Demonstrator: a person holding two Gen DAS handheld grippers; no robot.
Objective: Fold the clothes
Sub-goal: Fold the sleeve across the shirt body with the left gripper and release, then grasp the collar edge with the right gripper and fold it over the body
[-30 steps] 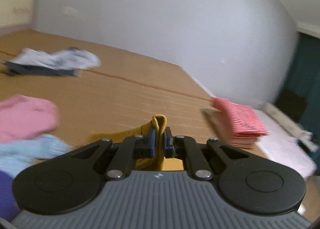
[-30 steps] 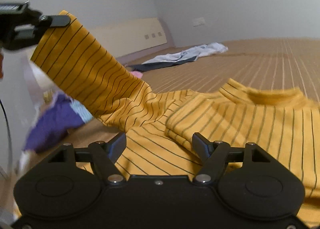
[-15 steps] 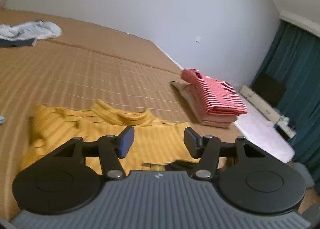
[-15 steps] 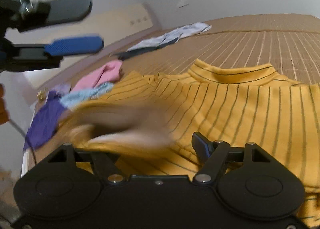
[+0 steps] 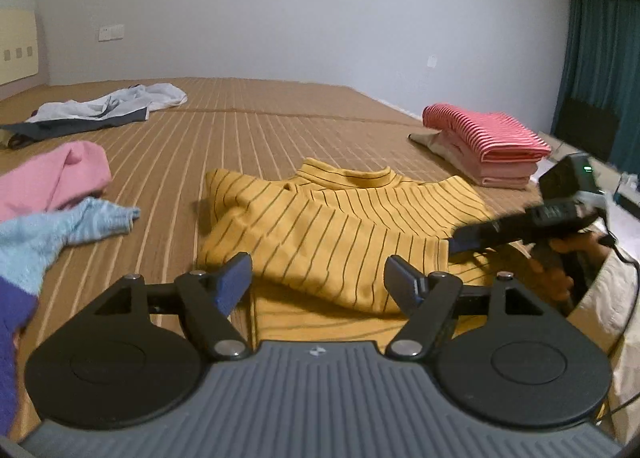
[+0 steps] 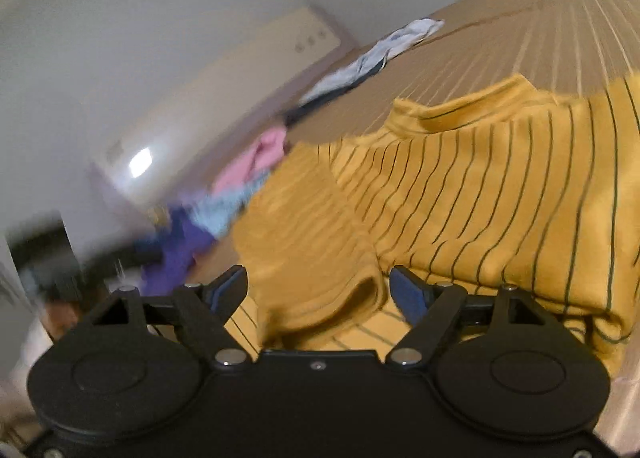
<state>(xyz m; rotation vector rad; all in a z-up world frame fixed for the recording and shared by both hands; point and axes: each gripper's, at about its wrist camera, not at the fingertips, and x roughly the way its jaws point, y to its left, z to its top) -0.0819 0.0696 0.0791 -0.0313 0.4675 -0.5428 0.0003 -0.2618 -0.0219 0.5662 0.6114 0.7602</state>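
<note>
A yellow shirt with thin dark stripes (image 5: 352,218) lies flat on the brown striped bed cover (image 5: 248,138), collar away from me, one sleeve folded across its body. My left gripper (image 5: 318,278) hovers low over the shirt's near edge, its jaws opening with nothing pinched between them. In the right wrist view the shirt (image 6: 480,186) fills the right half. My right gripper (image 6: 318,286) tilts over the sleeve cuff (image 6: 332,298), which lies between the opening jaws without being pressed. The left wrist view shows the right gripper (image 5: 464,240) from the side, at the shirt's right edge.
Loose pink (image 5: 52,178), light blue (image 5: 60,230) and purple (image 5: 8,318) garments lie to the left. A white and dark blue heap (image 5: 104,110) sits at the back left. A folded red-striped stack (image 5: 484,138) rests at the right, near a teal curtain (image 5: 600,58).
My left gripper let go of the raised yellow sleeve and came down; the sleeve dropped across the shirt. My right gripper rolled and slid over to the cuff.
</note>
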